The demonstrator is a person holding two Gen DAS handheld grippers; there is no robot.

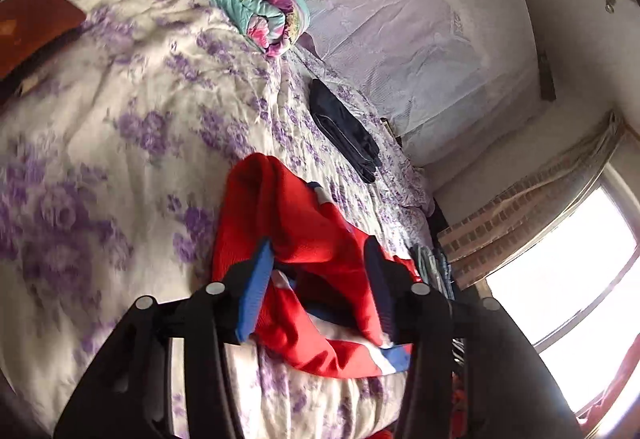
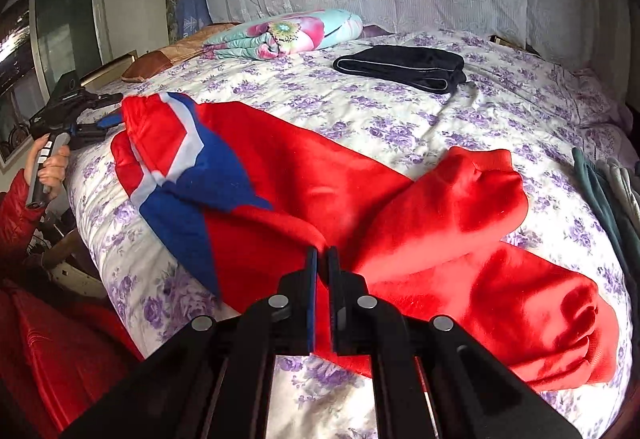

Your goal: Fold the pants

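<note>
Pinching the red pants (image 2: 360,207) mid-leg with my right gripper (image 2: 322,259) for folding on the bed (image 2: 400,119), I keep the left gripper (image 1: 320,259) spread around the waistband, not clamping.

The left gripper's (image 1: 320,259) right finger (image 1: 378,279) is half buried in the red pants (image 1: 296,223). The bedspread (image 1: 100,167) is smeared by motion blur at left. A brown object (image 1: 36,27) is cut off by the left edge. Garments (image 2: 612,183) at the right edge are cut off, kind indeterminate.
</note>
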